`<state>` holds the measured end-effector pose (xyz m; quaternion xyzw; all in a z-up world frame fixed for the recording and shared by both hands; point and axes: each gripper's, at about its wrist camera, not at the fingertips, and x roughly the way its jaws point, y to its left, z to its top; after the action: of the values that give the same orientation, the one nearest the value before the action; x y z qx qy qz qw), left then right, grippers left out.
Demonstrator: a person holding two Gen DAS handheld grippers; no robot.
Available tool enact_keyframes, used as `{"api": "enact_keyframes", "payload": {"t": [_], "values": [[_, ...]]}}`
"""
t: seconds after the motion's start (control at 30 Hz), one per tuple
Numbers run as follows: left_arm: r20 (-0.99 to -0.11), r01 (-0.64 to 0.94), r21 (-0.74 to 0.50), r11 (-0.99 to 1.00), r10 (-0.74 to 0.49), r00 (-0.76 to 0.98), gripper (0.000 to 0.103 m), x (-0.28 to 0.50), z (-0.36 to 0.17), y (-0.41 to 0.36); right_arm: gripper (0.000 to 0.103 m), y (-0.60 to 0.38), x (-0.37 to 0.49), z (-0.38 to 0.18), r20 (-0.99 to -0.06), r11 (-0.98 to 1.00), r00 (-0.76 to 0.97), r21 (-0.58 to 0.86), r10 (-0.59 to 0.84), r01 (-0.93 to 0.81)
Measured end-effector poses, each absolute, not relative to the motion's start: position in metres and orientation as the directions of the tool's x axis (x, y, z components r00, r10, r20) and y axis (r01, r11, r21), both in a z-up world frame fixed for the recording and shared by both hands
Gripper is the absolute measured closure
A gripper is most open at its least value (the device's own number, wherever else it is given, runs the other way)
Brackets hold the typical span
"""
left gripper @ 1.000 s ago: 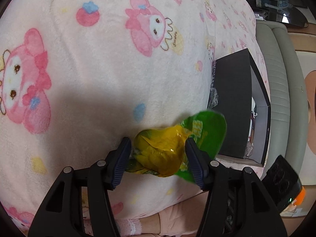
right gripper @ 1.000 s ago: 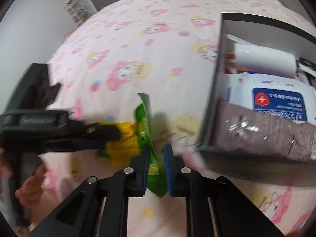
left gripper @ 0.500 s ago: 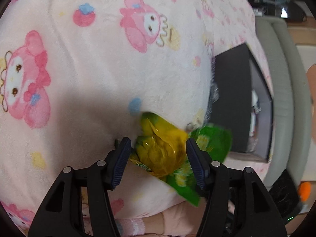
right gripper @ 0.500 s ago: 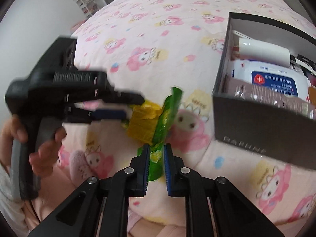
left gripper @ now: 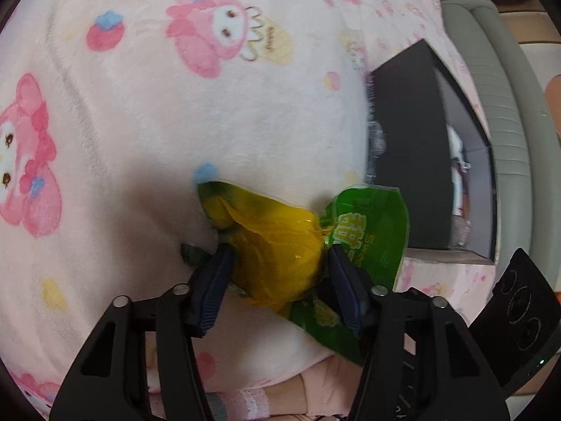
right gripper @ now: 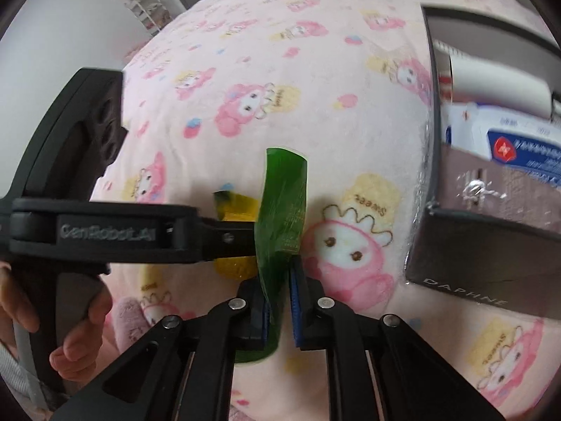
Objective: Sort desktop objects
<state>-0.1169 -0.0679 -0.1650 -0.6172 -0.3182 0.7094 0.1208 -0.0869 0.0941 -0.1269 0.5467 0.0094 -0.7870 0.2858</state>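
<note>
Green and yellow snack packet [left gripper: 280,256] held between both my tongs above a pink blanket [left gripper: 175,122].
My right tongs [right gripper: 278,301] pinch its flat green edge; my left tongs [left gripper: 277,277] are closing around its yellow bulge. A dark storage box [right gripper: 491,245] sits just right.

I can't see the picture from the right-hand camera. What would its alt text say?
Two black fingers pinch the flat edge of a green and yellow snack packet above a pink cartoon-print blanket. A second handheld gripper reaches in from the left, its jaws closing on the packet's yellow part; a dark box holding packets sits at right.
</note>
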Motion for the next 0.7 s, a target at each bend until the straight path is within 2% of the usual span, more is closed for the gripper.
{"api": "enact_keyframes", "payload": {"t": [0.23,0.47,0.7], "values": [[-0.699,0.126,-0.703,-0.7,0.649,-0.301,0.051,-0.105,-0.126,-0.064,0.094,0.107,-0.072,-0.084,-0.821,-0.834,-0.335,0.276,-0.463,0.477],[-0.639,-0.001,-0.718,-0.696,0.659,-0.396,0.051,-0.103,-0.077,-0.044,0.094,0.127,-0.068,-0.043,-0.77,-0.838,-0.425,0.251,-0.477,0.485],[-0.608,-0.082,-0.722,-0.687,0.687,-0.398,0.051,-0.14,-0.047,0.008,0.094,0.167,-0.087,-0.011,-0.725,-0.86,-0.508,0.233,-0.464,0.453]]}}
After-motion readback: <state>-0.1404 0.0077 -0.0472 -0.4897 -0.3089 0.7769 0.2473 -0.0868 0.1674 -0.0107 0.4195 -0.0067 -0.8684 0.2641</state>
